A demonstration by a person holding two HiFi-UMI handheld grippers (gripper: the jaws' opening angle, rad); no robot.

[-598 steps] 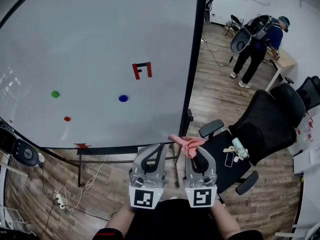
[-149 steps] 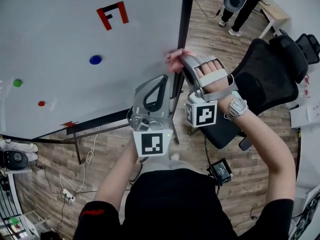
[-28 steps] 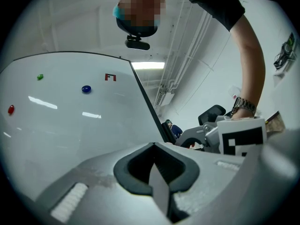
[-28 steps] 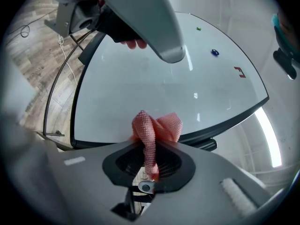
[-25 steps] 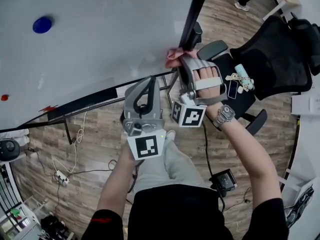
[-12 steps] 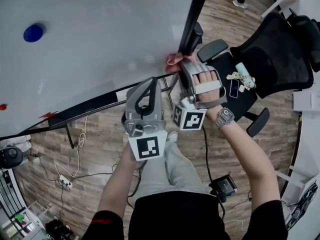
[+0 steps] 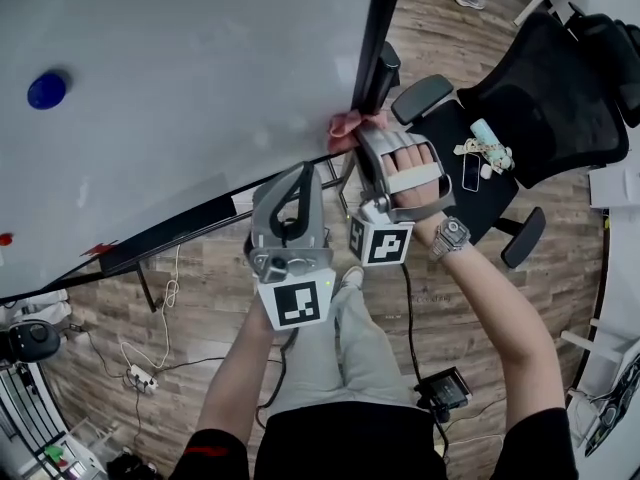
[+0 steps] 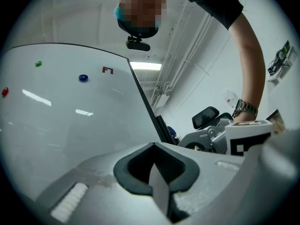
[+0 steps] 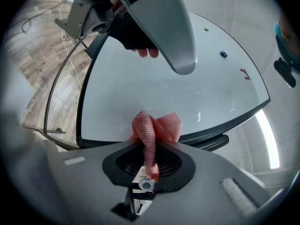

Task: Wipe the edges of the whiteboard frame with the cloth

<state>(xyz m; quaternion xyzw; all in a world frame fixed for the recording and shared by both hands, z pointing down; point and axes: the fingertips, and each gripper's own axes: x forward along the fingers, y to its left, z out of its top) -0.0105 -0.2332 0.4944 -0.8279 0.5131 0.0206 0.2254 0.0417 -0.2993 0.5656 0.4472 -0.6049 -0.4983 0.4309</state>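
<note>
The whiteboard (image 7: 200,68) fills the upper left of the head view, its black frame (image 7: 380,18) running down the upper middle and along a slanted lower edge. The right gripper (image 7: 365,133) reaches up to the lower right corner of that frame, just right of the frame's centre line. Its fingers (image 9: 220,177) are clamped together on a pink cloth (image 7: 346,124); in the right gripper view a strip of the cloth (image 9: 157,125) runs down between them and the bunched part sits against the dark frame edge at the board's corner. The left gripper (image 7: 298,173) hangs lower and to the left of it, apart from the cloth, in front of the board's lower edge. In the left gripper view its fingers (image 8: 103,182) are pressed together with nothing between them, and the board rises at the left of that picture. A blue magnet (image 7: 47,90) sits on the board at the left edge of the head view, with a red magnet (image 7: 5,238) lower down. A wristwatch (image 7: 450,236) shows on the right arm. A black office chair (image 7: 540,88) stands at the upper right on the wooden floor (image 7: 200,298), and a power strip (image 7: 143,378) lies on the floor at the lower left
</note>
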